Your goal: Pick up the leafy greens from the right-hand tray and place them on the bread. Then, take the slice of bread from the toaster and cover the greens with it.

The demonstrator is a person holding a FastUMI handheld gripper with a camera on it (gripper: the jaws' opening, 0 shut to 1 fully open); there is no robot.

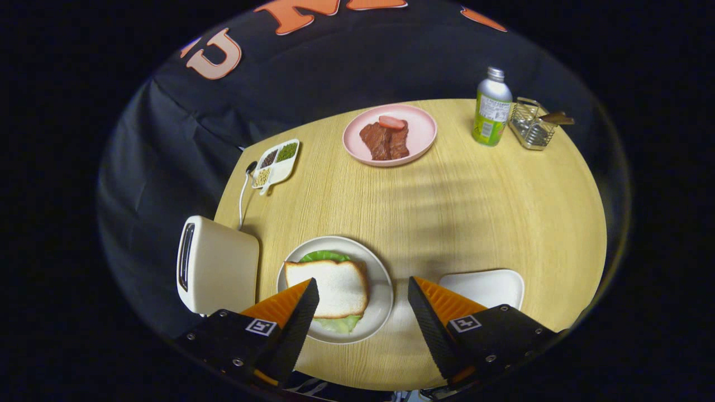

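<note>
No legible text. Bottle (492,107) label print too small to read. Square coded markers on gripper (363,301) fingers near plate (382,290), no characters.

A staged dining booth: wooden table (475,223) with toaster (215,268), plated food, dark cloth backdrop (363,56).

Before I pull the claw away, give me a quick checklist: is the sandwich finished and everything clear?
1. Bread slice covers the greens on the plate: ok, green edges peek out front and back.
2. Claw open, holding nothing: ok.
3. Toaster slot empty: cannot tell, slot seen edge-on.
4. Right-hand tray cleared of greens: ok on the visible part.
5. Fingers off the plate: cannot tell; left finger overlaps the bread's edge.
</note>
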